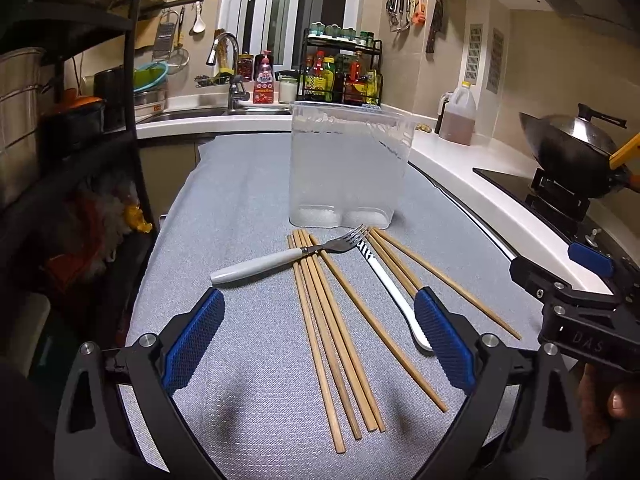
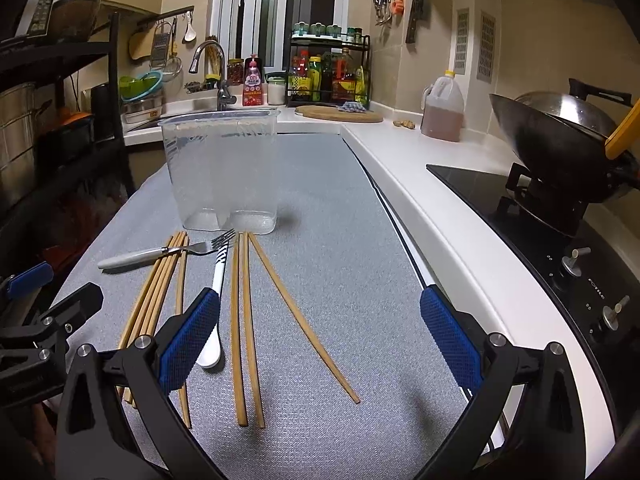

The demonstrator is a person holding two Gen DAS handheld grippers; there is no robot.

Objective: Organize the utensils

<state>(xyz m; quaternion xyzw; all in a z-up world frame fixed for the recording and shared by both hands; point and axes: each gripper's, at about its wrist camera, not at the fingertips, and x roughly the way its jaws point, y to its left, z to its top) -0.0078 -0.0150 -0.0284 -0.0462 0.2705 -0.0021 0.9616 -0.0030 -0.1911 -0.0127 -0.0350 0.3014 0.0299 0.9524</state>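
Hovering spread and empty over the grey desk [image 1: 248, 184], the left tongs [image 1: 318, 340] sat nearest the wooden chopsticks [image 1: 328, 320], whose long axes ran near-to-far toward the clear plastic tub [image 1: 348, 164], while the right tongs [image 2: 320, 340] gaped too.

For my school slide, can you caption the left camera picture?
Open left claw hovers over chopsticks and a fork before a clear container.

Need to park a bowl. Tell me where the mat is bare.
Bare mat lies right of the chopsticks, toward the white counter, and left of the container. The fork, another utensil and chopsticks crowd the container's front.
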